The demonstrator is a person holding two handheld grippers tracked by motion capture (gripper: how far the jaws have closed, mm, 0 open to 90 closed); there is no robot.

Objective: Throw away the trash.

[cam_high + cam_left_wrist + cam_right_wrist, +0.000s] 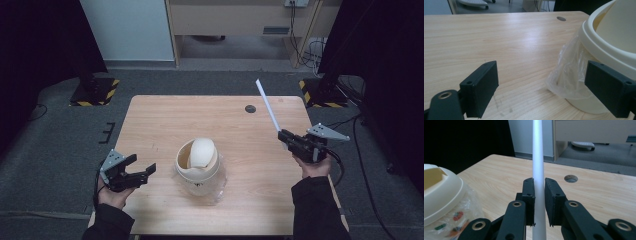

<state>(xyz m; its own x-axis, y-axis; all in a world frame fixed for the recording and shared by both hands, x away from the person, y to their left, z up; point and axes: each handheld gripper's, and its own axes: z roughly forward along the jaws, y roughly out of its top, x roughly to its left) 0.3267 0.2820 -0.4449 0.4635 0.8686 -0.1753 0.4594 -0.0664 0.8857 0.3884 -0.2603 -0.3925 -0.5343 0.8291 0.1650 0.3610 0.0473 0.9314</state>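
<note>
Resting on: a pale wooden bench (165,115) carries a cream bin (198,167) with a swing lid, standing near the middle of its front half.
Bin liner: clear plastic (569,70) bunches out from under the bin's rim and down its side; in the right gripper view, small coloured prints show on it.
Left gripper (142,169): held low at the bench's front left corner, pointing toward the bin, apart from it.
Left fingers (482,87): spread wide, nothing between them; in the left gripper view, the far finger overlaps the bin's wall, and contact cannot be judged.
Right gripper (284,135): held above the bench's right side, well apart from the bin.
Right fingers (528,195): closed narrowly on a thin white rod (268,105), which stands up and away from them, tilted toward the far side of the bench.
Bench detail: a round cable hole (250,108) sits near the far edge, right of centre.
Floor: grey carpet (55,150) surrounds the bench.
</note>
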